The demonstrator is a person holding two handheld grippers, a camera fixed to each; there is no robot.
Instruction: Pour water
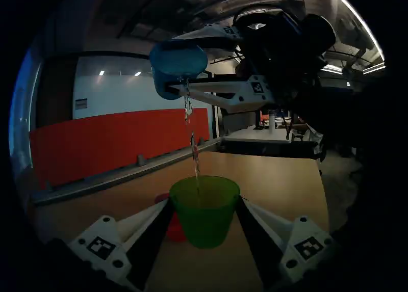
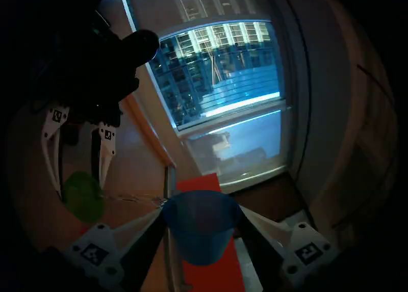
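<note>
Left gripper (image 1: 204,204): both fingers pressed against the sides of the green cup (image 1: 205,223). Cup upright over the wooden worktop (image 1: 278,177); cannot tell whether resting or lifted.

Right gripper (image 2: 201,214): clamped on the blue cup (image 2: 200,233). In the left gripper view that cup is held higher, tipped over, rim above the green cup.

Thin water stream (image 1: 193,139) runs from the blue rim into the green cup's mouth.

Small red object (image 1: 173,232) just behind the green cup, partly hidden.

Farther out: red wall panel (image 1: 102,139); large window (image 2: 229,88).
</note>
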